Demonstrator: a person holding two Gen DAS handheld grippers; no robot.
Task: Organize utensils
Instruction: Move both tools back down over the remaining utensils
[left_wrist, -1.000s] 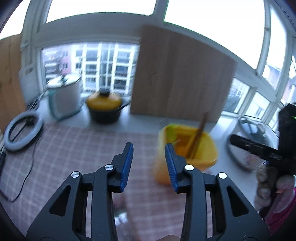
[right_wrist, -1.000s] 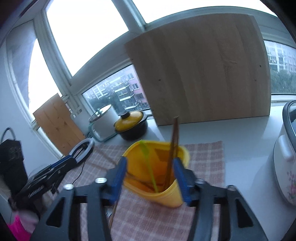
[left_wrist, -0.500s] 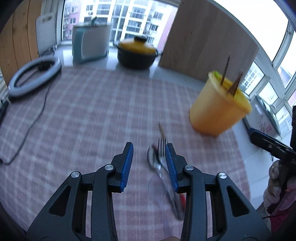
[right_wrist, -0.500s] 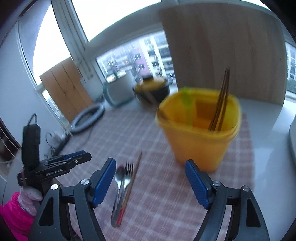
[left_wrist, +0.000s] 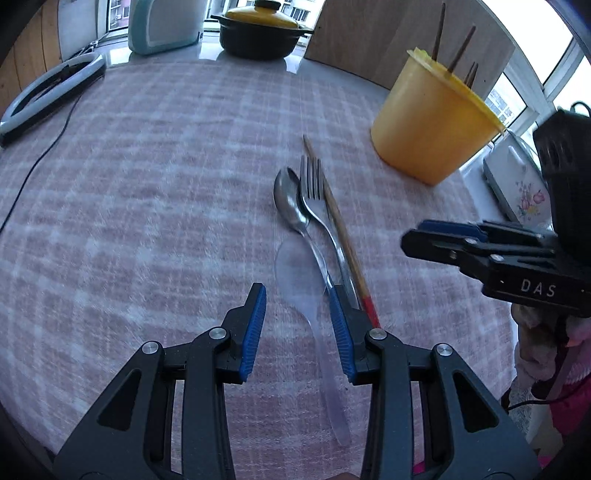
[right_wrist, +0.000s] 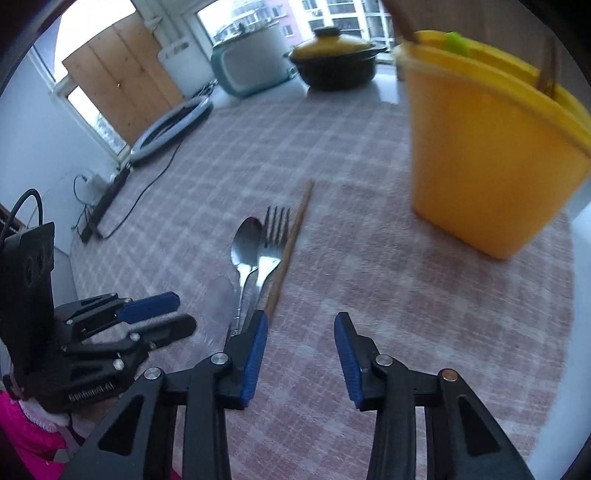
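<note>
A metal spoon (left_wrist: 289, 201), a metal fork (left_wrist: 313, 192) and one wooden chopstick (left_wrist: 338, 225) with a red end lie flat, side by side and touching, on the pink checked cloth (left_wrist: 147, 184). Just beside them lies a clear plastic spoon (left_wrist: 303, 280). The yellow plastic holder (left_wrist: 424, 122) stands upright nearby, with dark chopsticks (left_wrist: 458, 51) standing inside.
</note>
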